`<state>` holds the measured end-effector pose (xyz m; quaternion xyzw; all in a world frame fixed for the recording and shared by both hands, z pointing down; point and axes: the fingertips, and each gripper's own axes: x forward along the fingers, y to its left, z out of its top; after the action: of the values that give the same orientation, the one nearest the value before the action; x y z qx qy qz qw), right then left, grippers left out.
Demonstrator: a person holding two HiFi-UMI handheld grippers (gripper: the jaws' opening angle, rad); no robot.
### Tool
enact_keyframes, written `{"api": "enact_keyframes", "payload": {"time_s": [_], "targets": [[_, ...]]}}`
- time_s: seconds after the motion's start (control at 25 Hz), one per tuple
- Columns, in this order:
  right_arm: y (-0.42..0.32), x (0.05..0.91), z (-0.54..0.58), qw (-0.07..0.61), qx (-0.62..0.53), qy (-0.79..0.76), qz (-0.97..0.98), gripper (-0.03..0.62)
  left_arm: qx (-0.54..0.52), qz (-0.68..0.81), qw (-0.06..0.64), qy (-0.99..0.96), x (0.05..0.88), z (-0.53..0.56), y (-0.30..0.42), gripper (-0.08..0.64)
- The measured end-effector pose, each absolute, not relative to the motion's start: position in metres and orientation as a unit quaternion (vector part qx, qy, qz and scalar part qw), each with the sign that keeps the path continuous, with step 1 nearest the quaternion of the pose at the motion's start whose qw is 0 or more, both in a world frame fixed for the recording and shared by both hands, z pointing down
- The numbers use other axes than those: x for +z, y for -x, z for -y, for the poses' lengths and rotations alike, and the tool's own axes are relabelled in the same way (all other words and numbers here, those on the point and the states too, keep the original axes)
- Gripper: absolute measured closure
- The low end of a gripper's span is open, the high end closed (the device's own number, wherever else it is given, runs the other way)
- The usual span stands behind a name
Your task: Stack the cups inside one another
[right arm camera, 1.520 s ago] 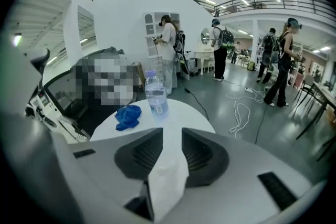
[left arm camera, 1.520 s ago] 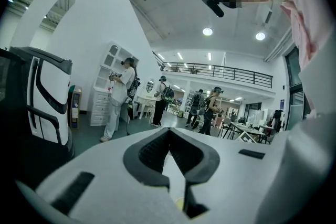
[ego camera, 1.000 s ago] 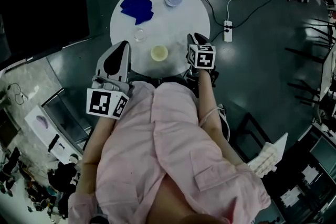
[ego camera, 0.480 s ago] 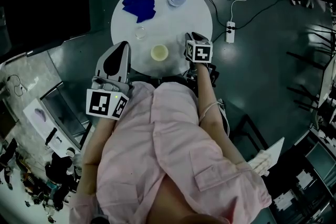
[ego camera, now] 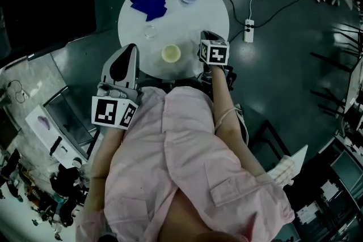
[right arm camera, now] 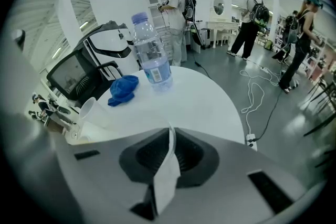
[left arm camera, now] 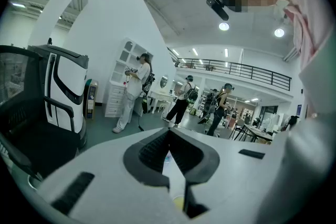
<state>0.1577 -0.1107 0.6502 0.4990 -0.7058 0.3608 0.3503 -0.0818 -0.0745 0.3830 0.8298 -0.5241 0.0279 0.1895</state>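
Holdings at this moment, largest first, as I logged them from my station.

1. Round white table. It carried every item, and I judged nothing on it to be nested yet.
2. Left gripper. It sat at the table's near left edge, aimed across the top. Its jaws stood a narrow slit apart and held nothing; through the slit I saw only tabletop. I read it as parked in reserve, probably to steady a receiving cup.
3. Right gripper. It was at the near right edge, tipped steeply down, which suits taking a rim from above. Its jaws had just been closing and were clenched.
4. Water bottle. It stood upright on the far side.
5. Blue cloth. It lay crumpled just beside the bottle. Both were clear of the working area, likely on purpose.
6. Yellowish cup. It stood mouth up near the front edge, between the two grippers.
7. Clear cup. It stood further back, apart from the yellowish one.
8. Thin white wall. It was pinched edge-on between the right jaws. I took it for a cup's side, though the head view hid it under the gripper.
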Motion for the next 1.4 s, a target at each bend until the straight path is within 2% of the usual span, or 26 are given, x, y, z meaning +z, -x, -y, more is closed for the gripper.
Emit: {"api": "enact_keyframes", "payload": {"time_s": [0.24, 0.88, 1.4], "targets": [[-0.159, 0.621, 0.119, 0.311, 0.341, -0.517, 0.721, 0.551, 0.028, 0.518, 0.19, -0.834, 0.383, 0.071, 0.079, 0.551], [-0.155, 0.484, 0.095, 0.154, 0.268, -0.578, 0.755, 0.552, 0.026, 0.477, 0.174, -0.861, 0.377, 0.063, 0.067, 0.551], [-0.137, 0.396, 0.04, 0.103, 0.199, -0.603, 0.766, 0.552, 0.015, 0.461, 0.145, -0.875, 0.365, 0.057, 0.081, 0.551]]}}
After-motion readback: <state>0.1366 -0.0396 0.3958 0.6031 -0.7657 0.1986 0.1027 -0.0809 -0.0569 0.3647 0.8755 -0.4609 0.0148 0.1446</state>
